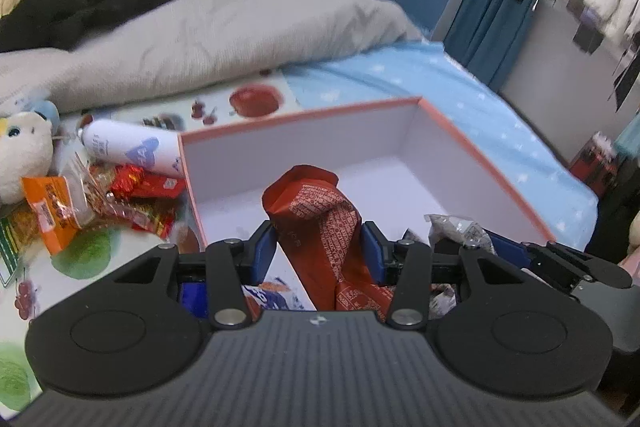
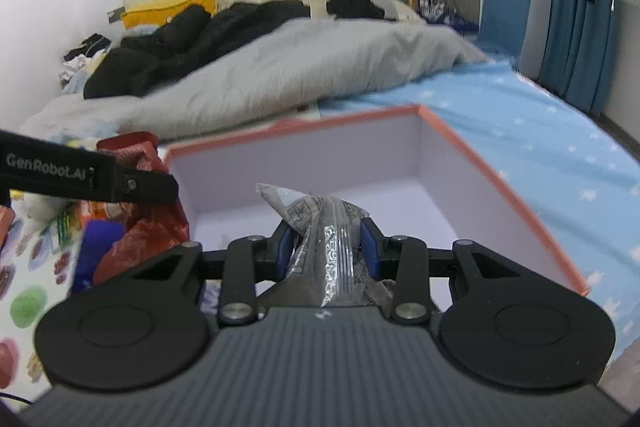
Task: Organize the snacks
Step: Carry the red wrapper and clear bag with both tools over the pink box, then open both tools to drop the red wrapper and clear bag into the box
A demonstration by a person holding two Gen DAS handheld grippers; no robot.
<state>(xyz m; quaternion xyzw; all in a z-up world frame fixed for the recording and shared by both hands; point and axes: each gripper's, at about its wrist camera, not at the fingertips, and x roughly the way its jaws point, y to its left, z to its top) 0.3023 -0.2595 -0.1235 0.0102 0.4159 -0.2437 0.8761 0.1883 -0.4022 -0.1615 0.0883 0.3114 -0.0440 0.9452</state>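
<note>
Two packets being carried w/ both grippers over the pink-rimmed box (image 1: 486, 163).
Left gripper (image 1: 320, 247) is clamped on red snack packet (image 1: 320, 223), right gripper (image 2: 328, 247) on silver snack packet (image 2: 320, 227); release inside box being called for next.

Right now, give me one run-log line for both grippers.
left gripper: shut on red packet | right gripper: shut on silver packet | both above box

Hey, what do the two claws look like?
Both match: a dark grey ribbed body, two round black discs at the sides, black link arms with silver pivots, and blue pads. The left claw, seen from the right camera, bears white "GenRobot.AI" lettering.
</note>
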